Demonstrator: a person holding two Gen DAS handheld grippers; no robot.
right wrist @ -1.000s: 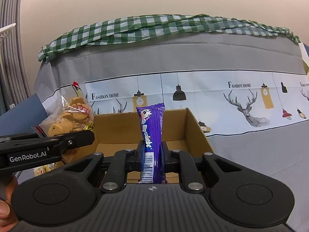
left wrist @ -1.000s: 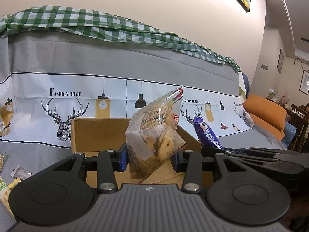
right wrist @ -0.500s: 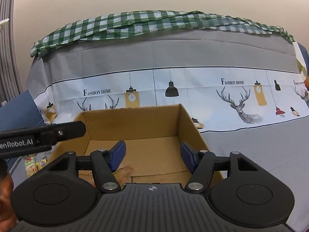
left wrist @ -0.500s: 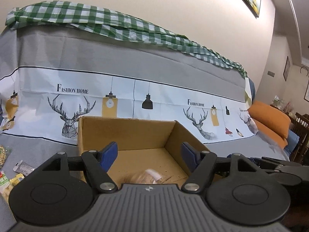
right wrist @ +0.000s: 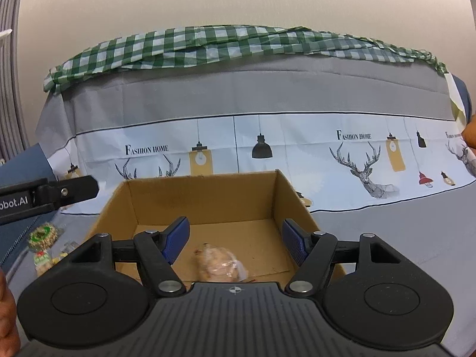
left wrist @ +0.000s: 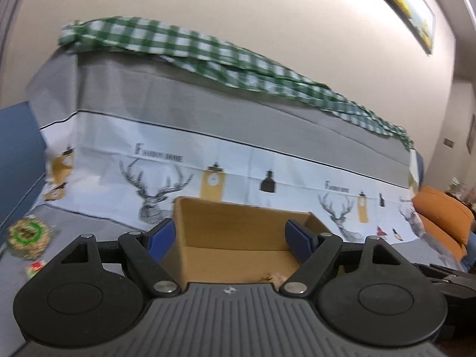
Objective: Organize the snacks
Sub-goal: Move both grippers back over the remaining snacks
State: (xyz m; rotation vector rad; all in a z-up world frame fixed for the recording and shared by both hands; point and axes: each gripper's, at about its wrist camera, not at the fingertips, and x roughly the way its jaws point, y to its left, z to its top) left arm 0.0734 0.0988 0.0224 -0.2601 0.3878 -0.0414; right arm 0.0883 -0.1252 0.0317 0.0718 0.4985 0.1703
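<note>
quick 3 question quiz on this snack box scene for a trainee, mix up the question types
1. True or false: the right gripper is clamped on a purple snack bar.
2. What lies on the floor of the cardboard box? A) a clear bag of cookies B) a green cloth C) nothing
3. Name the snack lying on the grey cover outside the box, on its left as the views show it.

Key
1. False: its jaws are opening, with nothing between them.
2. A, the bag of cookies.
3. A round pack with a green ring label, small packets beside it.
</note>
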